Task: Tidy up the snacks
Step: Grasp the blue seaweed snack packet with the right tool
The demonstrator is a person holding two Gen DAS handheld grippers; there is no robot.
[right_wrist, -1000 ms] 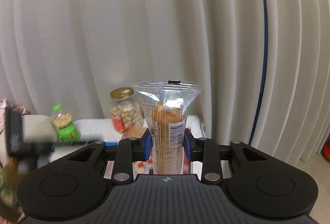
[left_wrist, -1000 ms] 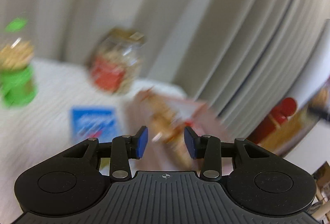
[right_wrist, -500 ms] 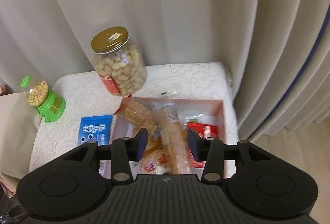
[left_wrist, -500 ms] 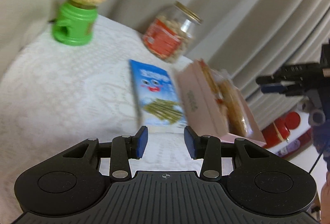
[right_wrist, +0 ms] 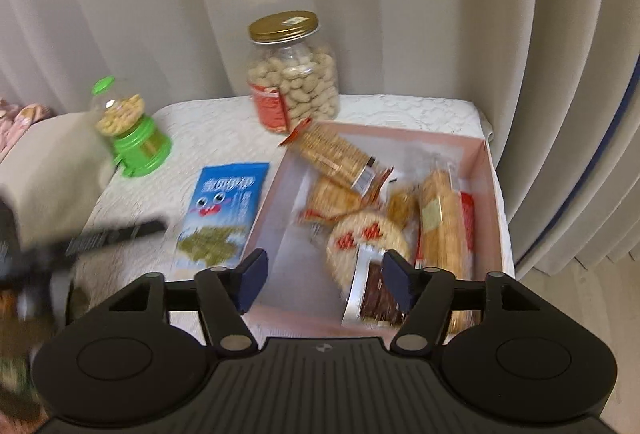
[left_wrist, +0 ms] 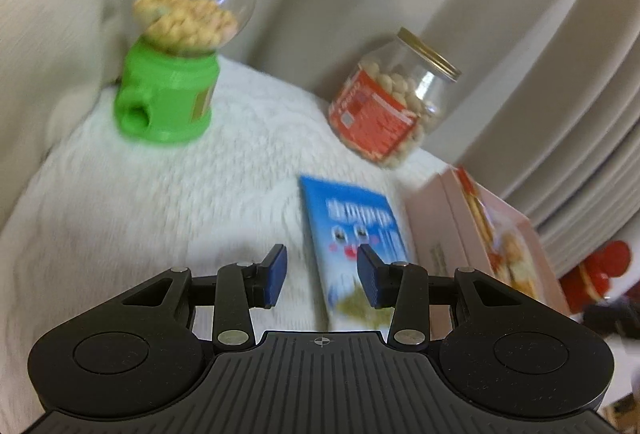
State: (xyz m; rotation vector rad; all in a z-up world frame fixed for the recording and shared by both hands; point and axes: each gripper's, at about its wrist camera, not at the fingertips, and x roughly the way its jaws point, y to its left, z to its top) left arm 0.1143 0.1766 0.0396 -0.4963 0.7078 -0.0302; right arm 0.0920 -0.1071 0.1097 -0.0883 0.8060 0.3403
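Snacks fill the pink box (right_wrist: 478,170) at the right edge of the white-covered surface (right_wrist: 208,130): cracker packs, a round rice cracker and a long biscuit sleeve (right_wrist: 440,218). The right gripper (right_wrist: 324,274) hangs above the box's near edge, its jaws just having opened, nothing between them. The blue snack packet (right_wrist: 224,210) lies flat just left of the box. The left gripper (left_wrist: 322,280) hovers over that packet, jaws parted and empty. A peanut jar (right_wrist: 292,74) and green candy dispenser (right_wrist: 132,134) stand along the far edge.
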